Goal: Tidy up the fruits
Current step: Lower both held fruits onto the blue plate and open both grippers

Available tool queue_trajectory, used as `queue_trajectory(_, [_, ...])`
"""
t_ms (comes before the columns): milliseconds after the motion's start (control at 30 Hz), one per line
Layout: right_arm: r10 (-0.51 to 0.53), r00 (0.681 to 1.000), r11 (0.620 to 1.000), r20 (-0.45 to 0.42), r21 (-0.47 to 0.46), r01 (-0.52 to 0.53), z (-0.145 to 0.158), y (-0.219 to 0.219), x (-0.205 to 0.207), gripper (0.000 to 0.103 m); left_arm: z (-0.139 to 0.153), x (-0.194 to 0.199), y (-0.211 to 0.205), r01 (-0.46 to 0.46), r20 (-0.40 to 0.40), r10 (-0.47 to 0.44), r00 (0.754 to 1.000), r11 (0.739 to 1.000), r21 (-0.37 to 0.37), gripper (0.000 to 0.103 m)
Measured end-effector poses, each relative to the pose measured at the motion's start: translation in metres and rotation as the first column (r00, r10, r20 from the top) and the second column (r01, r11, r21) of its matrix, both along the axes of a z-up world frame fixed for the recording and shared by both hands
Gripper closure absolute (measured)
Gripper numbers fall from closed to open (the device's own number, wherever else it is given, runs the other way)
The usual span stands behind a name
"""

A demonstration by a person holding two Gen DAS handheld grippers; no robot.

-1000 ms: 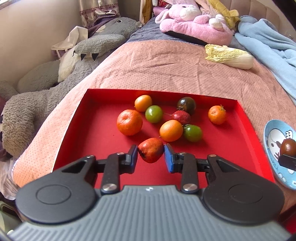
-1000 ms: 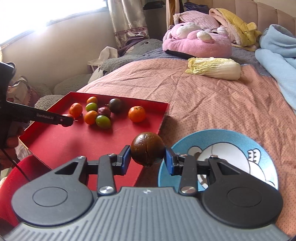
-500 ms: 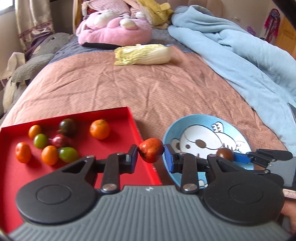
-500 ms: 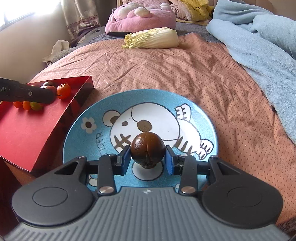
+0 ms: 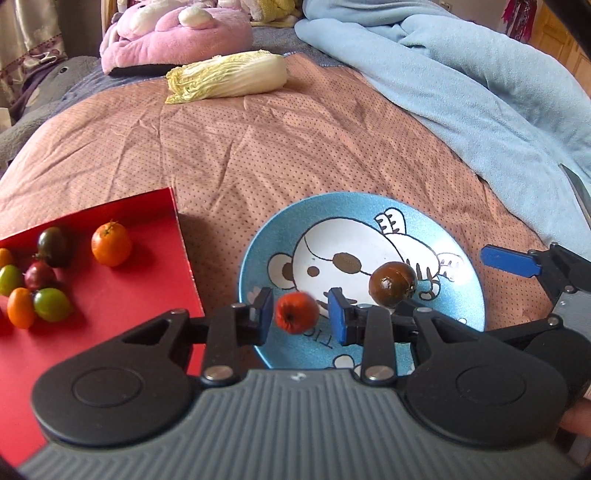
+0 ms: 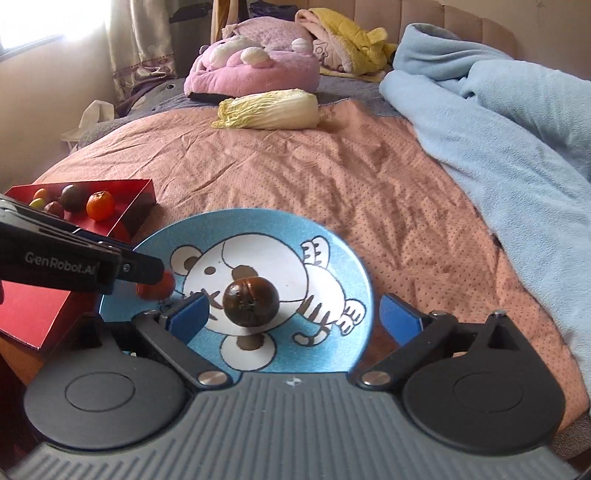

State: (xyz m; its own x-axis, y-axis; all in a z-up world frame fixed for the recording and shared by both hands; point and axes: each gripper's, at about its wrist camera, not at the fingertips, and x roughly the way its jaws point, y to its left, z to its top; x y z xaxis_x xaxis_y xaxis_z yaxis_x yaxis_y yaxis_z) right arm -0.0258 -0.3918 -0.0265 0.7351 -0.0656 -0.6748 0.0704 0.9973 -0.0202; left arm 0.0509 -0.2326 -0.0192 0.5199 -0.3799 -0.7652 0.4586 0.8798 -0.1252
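Note:
My left gripper [image 5: 300, 314] is open over the near left part of the blue cartoon plate [image 5: 461, 306]. A small red fruit [image 5: 296, 313] sits blurred between its pads, apart from both. My right gripper [image 6: 291, 314] is wide open around a dark brown fruit [image 6: 251, 301] that rests on the plate [image 6: 343, 258]. That brown fruit also shows in the left wrist view [image 5: 392, 284]. The red tray [image 5: 122, 295] at the left holds several orange, green and dark fruits. The left gripper's arm crosses the right wrist view, with the red fruit [image 6: 157, 288] at its tip.
A napa cabbage [image 5: 227, 75] lies at the far side of the pink bedspread [image 5: 258, 147]. A pink plush [image 5: 177, 33] lies behind it. A light blue blanket [image 5: 461, 81] covers the right side. The right gripper's blue pad [image 5: 509, 260] reaches over the plate's right edge.
Both grippers have opened. The brown fruit now rests on the plate. The left gripper moved right over the plate and the red fruit is loose between its pads.

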Motion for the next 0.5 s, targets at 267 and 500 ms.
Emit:
queue_trajectory(267, [-0.064,0.995,0.995,0.073,-0.076,0.069,0.029,0.011,-0.011,0.0,0.014,0.0,0.028,-0.038,0.019,0.039,0.999,0.998,-0.047,0.067])
queue_trajectory(500, [-0.004,0.999,0.993,0.038,-0.117,0.008,0.044,0.052,-0.025,0.0,0.022,-0.013,0.073,-0.112,0.026,0.115,0.993,0.99,-0.086,0.067])
